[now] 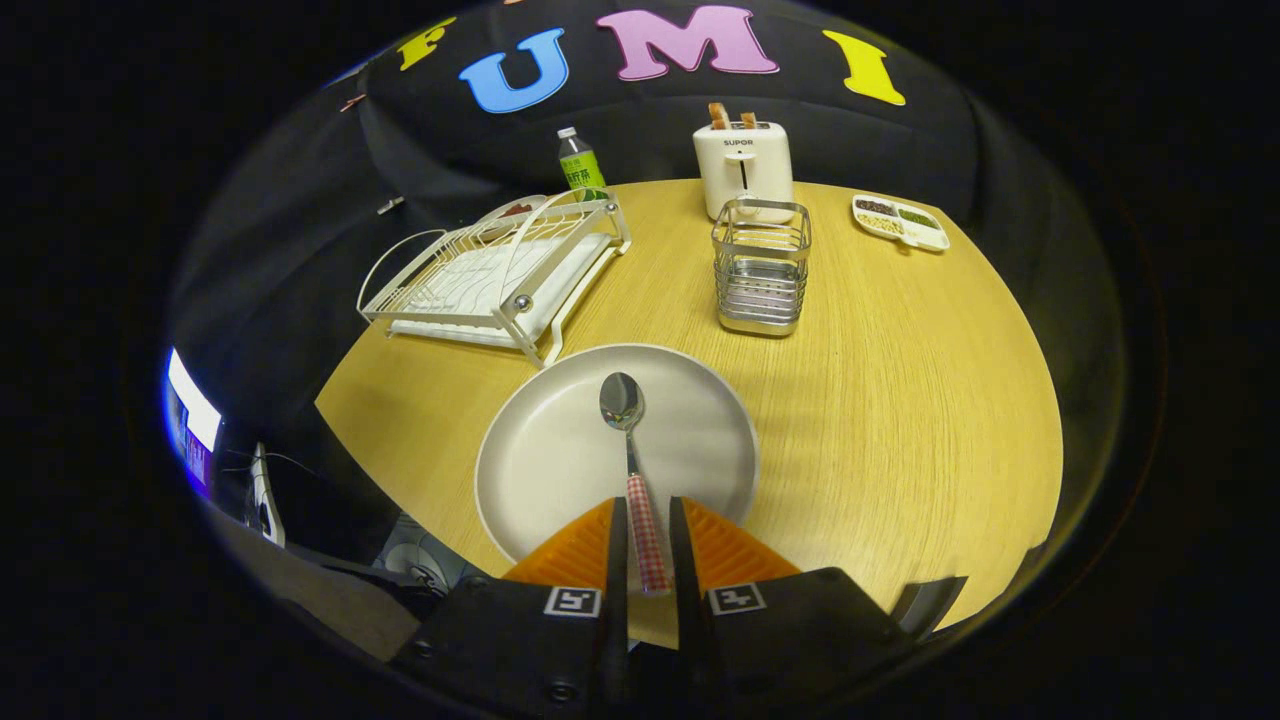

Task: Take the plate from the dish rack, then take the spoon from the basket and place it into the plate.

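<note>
Table [900, 400]: round, pale wood grain, carrying every item below.

Dish rack [495, 275]: white wire frame on a white drip tray, at the far left of the table, beyond the plate. Its slots look empty; a small dish with something red sits just behind it, partly hidden.

Plate [540, 470]: round, cream, lying flat on the table just ahead of the tongs, near the table's close edge, between the dish rack and the fingers.

Toaster [743, 170]: cream, upright at the far edge of the table, two slices of toast standing out of its top.

Basket [761, 266]: square metal wire holder, upright, just in front of the toaster and well apart from the plate.

Tongs [647, 520]: fingers a narrow gap apart, the spoon's handle running between them; whether both press on it cannot be told.

Bottle [580, 165]: clear with a green label, upright behind the dish rack.

Divided tray [900, 222]: small, white, holding dark and green bits, right of the toaster.

Spoon [624, 420]: metal bowl facing up over the middle of the plate, checked red-and-white handle pointing back between the fingers.
</note>
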A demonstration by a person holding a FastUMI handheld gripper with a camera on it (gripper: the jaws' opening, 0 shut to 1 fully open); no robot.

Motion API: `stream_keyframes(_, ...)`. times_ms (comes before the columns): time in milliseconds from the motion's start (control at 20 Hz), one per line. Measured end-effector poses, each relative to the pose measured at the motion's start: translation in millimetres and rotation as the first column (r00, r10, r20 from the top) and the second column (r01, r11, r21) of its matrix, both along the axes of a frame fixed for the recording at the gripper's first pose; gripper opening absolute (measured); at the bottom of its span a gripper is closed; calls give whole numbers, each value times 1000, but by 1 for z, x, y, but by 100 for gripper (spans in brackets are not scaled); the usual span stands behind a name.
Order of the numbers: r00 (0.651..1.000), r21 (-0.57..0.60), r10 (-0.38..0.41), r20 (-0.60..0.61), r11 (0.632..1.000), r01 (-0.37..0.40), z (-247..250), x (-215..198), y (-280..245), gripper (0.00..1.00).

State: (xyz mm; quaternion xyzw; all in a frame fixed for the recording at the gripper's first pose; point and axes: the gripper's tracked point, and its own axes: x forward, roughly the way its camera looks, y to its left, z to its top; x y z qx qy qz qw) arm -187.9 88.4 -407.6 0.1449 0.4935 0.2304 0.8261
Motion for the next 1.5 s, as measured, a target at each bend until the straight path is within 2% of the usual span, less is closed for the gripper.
stream_keyframes(50,1000,3,-8,-1,1000,8,0,1,-1,31)
stream_keyframes(200,1000,5,-23,-4,1000,23,1,3,-3,72)
stream_keyframes(250,1000,6,-26,-4,1000,26,1,4,-3,79)
stream_keyframes(300,1000,4,-30,-2,1000,30,2,5,-4,91)
stream_keyframes(600,997,2,-60,52,998,60,27,22,-12,98)
stream_keyframes(750,987,6,-74,139,997,74,63,47,-21,98)
stream_keyframes(900,961,-11,-87,262,996,93,109,82,-37,98)
stream_keyframes(1150,876,-51,-105,471,988,146,198,135,-65,98)
stream_keyframes(1500,717,2,-171,676,973,231,312,170,-85,97)
